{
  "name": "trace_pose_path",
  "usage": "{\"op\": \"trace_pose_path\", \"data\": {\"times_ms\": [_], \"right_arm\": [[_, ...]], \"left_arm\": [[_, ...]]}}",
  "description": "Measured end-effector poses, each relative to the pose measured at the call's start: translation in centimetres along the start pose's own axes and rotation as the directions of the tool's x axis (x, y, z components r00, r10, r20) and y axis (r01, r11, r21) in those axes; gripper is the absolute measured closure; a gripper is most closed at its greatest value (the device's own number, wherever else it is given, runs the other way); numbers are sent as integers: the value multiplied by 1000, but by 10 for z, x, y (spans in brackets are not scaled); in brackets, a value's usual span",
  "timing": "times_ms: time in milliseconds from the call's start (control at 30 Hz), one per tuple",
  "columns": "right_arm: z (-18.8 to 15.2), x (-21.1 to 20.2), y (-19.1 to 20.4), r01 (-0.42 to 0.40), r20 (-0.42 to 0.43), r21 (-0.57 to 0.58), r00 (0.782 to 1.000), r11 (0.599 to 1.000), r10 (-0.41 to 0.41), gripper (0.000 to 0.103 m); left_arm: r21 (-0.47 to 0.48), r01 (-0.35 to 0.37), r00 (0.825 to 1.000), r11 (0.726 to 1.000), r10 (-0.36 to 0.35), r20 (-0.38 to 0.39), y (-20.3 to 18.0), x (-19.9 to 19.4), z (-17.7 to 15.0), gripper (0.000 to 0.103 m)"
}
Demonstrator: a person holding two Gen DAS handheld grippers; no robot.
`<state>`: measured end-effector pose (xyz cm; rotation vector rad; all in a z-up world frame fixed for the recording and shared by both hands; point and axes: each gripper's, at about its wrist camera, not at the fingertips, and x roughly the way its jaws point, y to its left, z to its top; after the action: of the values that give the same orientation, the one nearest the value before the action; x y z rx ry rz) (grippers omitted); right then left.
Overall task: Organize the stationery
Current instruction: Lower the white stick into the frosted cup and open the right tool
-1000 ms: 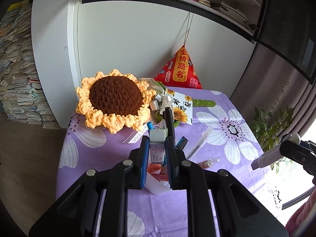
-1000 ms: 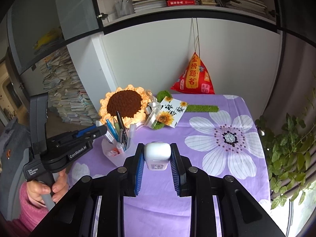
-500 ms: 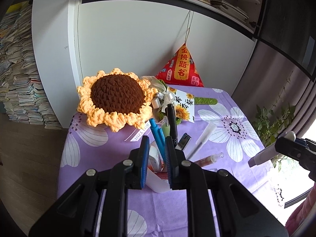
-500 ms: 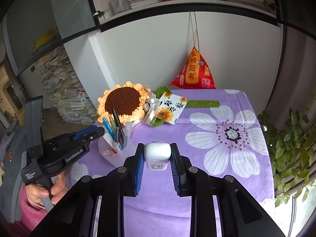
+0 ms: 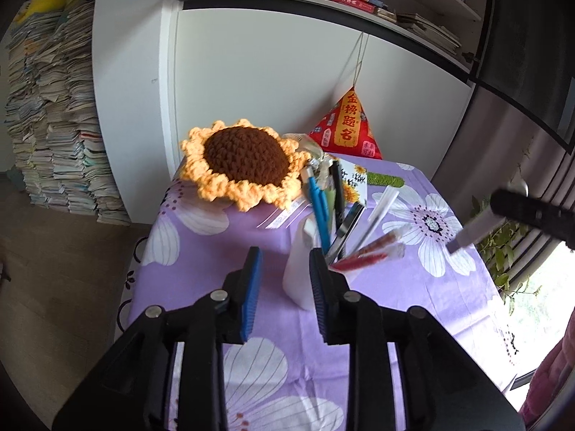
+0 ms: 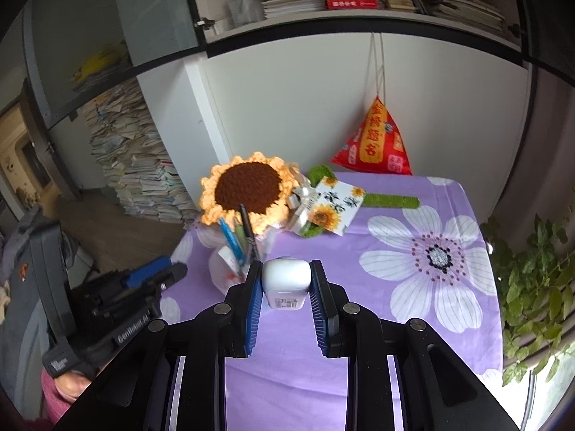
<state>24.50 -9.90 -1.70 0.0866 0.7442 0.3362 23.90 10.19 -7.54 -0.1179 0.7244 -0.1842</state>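
Observation:
A translucent pen cup [image 5: 298, 283] stands on the purple flowered tablecloth [image 5: 413, 287], holding blue pens [image 5: 318, 204], a black pen [image 5: 337, 186] and several other items. My left gripper [image 5: 284, 255] hangs just short of the cup's left side, its jaws opening with nothing gripped. In the right wrist view the left gripper [image 6: 176, 269] is apart from the pen cup [image 6: 222, 276], to its left. My right gripper [image 6: 286, 269] is shut on a small white bottle [image 6: 286, 280] with a barcode label, held above the cloth to the right of the cup.
A crochet sunflower [image 5: 244, 154], a sunflower card [image 6: 334, 204] and a red pyramid pouch [image 5: 346, 129] sit at the table's far side. Paper stacks [image 5: 54, 125] rise on the floor at left. A green plant [image 6: 532, 269] stands off the right edge.
The left gripper lowered a small white labelled item into the pen cup, let go, widened its jaws and drew away to the left. The right gripper kept its hold on the white bottle.

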Motion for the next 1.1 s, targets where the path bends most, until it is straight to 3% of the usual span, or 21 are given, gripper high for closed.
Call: {"op": "trace_pose_path", "data": {"times_ms": [300,467,1100], "right_arm": [[23,13,46,-54,19,-82,998,995,56,77],[29,34,64,-42,1,-117,999,992,43,77],[22,106,69,-17,-154,-142,988,990,-6,77]], "left_arm": [[-20,-55,998,998,54,-13,18,-13,-18,66],[-20,-91,996,996,91,-8,25,-15,-24,61],[-37,-113,994,993,113,-13,38,-4,-29,56]]}}
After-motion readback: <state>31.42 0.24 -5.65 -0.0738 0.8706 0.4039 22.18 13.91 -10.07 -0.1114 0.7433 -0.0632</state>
